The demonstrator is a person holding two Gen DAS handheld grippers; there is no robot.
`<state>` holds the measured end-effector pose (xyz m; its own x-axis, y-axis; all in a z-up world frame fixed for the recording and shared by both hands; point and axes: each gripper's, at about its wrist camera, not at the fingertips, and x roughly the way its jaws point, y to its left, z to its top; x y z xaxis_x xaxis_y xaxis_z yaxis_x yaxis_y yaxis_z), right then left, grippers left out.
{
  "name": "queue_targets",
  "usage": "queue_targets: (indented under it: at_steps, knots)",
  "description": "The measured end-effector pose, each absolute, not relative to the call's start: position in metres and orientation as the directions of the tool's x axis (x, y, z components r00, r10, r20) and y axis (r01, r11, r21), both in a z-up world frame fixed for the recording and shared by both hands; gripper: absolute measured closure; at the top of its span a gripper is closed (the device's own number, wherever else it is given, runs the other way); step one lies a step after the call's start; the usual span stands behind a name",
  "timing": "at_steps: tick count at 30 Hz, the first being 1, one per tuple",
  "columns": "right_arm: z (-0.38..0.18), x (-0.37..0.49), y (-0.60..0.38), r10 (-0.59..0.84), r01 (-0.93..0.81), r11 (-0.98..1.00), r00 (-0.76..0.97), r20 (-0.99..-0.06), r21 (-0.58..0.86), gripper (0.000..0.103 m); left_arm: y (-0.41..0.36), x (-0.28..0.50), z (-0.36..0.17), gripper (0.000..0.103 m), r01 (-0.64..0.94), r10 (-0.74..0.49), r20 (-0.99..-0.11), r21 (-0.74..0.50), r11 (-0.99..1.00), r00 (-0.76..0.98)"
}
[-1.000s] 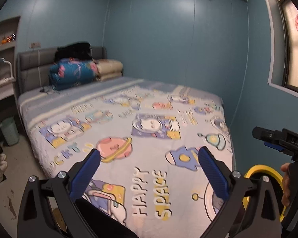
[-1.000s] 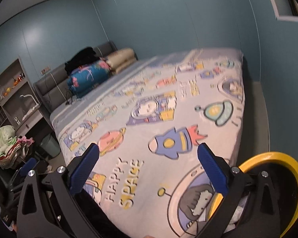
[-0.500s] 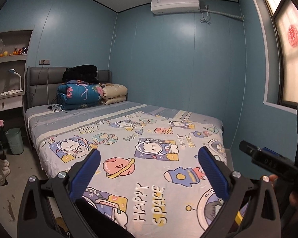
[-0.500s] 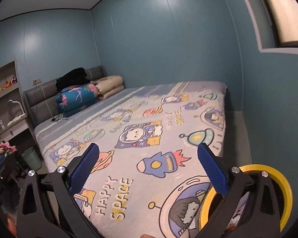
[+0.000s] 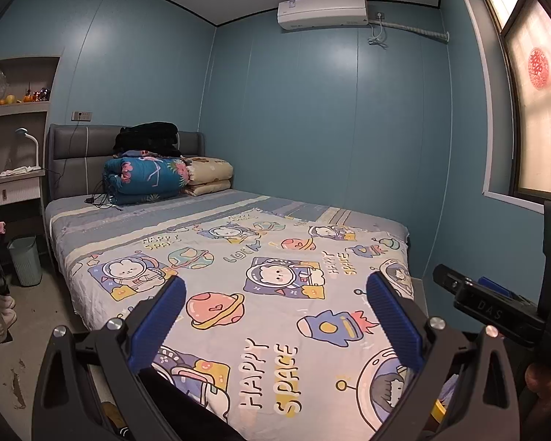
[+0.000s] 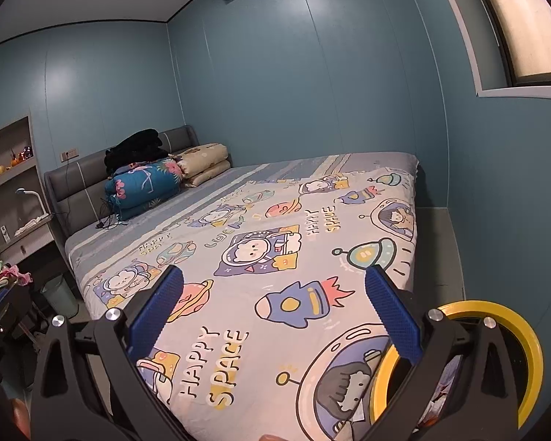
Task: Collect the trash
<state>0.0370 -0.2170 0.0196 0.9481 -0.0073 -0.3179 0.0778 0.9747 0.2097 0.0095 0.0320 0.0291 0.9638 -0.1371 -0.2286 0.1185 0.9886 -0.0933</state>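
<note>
Hovering over the foot of the wide bed with its pale cartoon space-print cover (image 5: 260, 294), we see both tools empty. The left gripper (image 5: 275, 321) has its 2 blue ribbed fingers (image 5: 158, 321) spread wide with nothing between them, and the right gripper (image 6: 273, 318) is spread the same way, also holding nothing.

The round yellow-rimmed trash bin (image 6: 529, 345) stands on the floor at the bed's foot corner, just beside the mattress edge and partly behind the right gripper's right finger; pale crumpled scraps show inside it. In the left view only a sliver of its yellow rim (image 5: 439, 409) shows.

Between the bed's far side and the blue wall (image 6: 312, 92) runs a narrow strip of grey floor (image 6: 437, 250). On the other side there is more bare floor, where 1 small pale green ribbed waste basket (image 5: 25, 261) stands near the bed's corner.

At the grey padded headboard (image 5: 77, 143) we count 2 folded quilts side by side, 1 blue floral (image 5: 147, 180) and 1 beige (image 5: 209, 176), with 1 black bundle (image 5: 147, 137) on top.
</note>
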Motion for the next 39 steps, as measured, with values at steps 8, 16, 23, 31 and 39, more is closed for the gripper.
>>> queue_targets:
  at_steps: [8,16,23,31,39]
  knots:
    - [0.019,0.034,-0.216,-0.013,0.083,0.974,0.949,-0.314,0.209,0.008,0.028,0.009,0.027,0.008,0.122,-0.139,-0.230,-0.086,0.989,0.963]
    - [0.017,0.037,-0.216,-0.007,0.084,0.972,0.944,-0.330,0.218,0.008,0.029,0.009,0.026,0.008,0.124,-0.142,-0.233,-0.087,0.988,0.962]
    - [0.016,0.038,-0.217,-0.005,0.085,0.971,0.942,-0.337,0.223,0.008,0.029,0.009,0.025,0.008,0.132,-0.149,-0.237,-0.087,0.987,0.960]
    - [0.013,0.040,-0.217,-0.003,0.088,0.969,0.938,-0.347,0.231,0.008,0.028,0.010,0.025,0.008,0.133,-0.151,-0.242,-0.087,0.987,0.958]
    - [0.010,0.043,-0.220,0.001,0.092,0.966,0.934,-0.358,0.243,0.008,0.027,0.013,0.023,0.008,0.135,-0.153,-0.249,-0.089,0.987,0.956]
